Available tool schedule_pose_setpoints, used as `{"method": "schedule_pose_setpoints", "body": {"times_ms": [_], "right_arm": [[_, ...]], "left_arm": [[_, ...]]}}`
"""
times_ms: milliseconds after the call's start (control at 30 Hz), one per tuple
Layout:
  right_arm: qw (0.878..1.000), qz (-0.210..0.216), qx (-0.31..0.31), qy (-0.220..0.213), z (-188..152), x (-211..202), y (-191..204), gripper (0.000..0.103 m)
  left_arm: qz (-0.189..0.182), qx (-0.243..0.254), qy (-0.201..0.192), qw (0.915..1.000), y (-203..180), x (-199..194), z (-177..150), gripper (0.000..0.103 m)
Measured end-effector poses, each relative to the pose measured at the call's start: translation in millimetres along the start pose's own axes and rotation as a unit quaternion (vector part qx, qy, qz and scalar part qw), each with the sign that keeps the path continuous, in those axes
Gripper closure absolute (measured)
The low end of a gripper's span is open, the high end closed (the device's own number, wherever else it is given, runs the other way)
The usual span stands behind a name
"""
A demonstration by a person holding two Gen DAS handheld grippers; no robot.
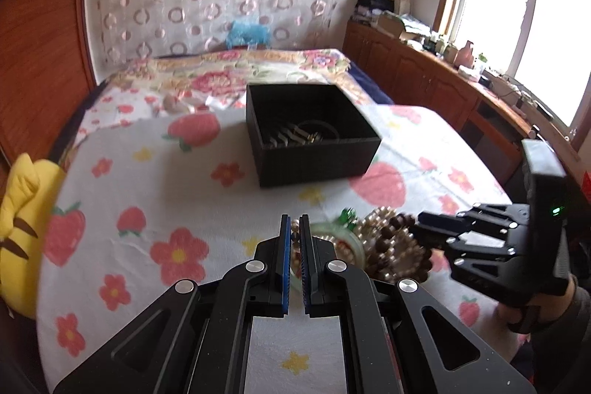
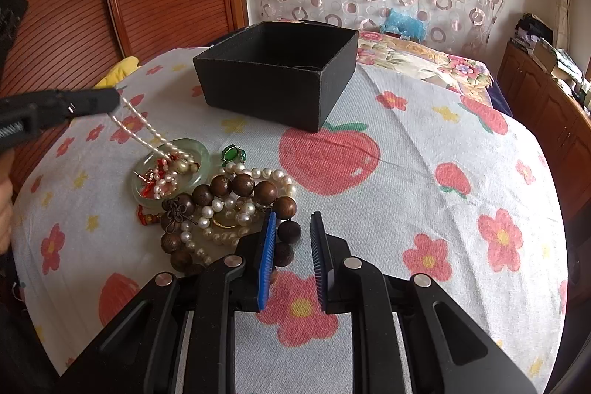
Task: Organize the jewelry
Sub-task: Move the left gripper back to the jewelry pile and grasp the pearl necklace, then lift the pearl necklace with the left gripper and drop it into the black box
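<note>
Here, in the left wrist view, the left gripper (image 1: 294,220) has its blue pads drawn close together on a thin strand of beads that runs between them. Just past its tips and to their right lies the jewelry pile (image 1: 384,246): a pale green bangle, pearls and dark wooden beads. Farther ahead stands the black box (image 1: 314,150), open-topped, with some metallic pieces already inside. The right gripper (image 1: 436,231) comes in from the right, its tips at the pile's edge.

In the right wrist view, the right gripper (image 2: 293,231) stands partly open with nothing between its pads; the wooden bead bracelet (image 2: 255,187) lies just left of its left pad. Ahead and to the left, the left gripper's tip pinches a pearl strand (image 2: 147,128), which slants taut down into the jade bangle (image 2: 170,172), still tangled with the small pieces there. A green-stoned ring (image 2: 233,154) sits beside the bangle.

The step in hand looks like lifting the pearl strand free of the pile. Next it needs a steady raise until the strand clears the bangle, then carrying over the black box.
</note>
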State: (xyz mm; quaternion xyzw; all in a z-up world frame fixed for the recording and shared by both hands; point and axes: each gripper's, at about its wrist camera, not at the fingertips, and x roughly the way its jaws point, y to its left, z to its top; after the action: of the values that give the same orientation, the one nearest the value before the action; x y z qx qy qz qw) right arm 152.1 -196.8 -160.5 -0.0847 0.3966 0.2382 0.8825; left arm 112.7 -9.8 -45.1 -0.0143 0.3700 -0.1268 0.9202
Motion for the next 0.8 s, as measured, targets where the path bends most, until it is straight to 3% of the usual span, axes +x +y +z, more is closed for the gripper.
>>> {"method": "schedule_pose_setpoints", "body": {"times_ms": [467, 800], "right_arm": [[1.0, 0.021, 0.002, 0.004, 0.9, -2.6, -5.1, 0.088], [0.996, 0.026, -0.029, -0.076, 24.1, -57.7, 11.2, 0.089]], "left_arm": [[-0.008, 0.024, -0.047, 0.9986, -8.7, -41.8, 29.0, 0.099], [-0.008, 0.034, -0.069, 0.997, -7.4, -53.6, 40.4, 0.099]]}}
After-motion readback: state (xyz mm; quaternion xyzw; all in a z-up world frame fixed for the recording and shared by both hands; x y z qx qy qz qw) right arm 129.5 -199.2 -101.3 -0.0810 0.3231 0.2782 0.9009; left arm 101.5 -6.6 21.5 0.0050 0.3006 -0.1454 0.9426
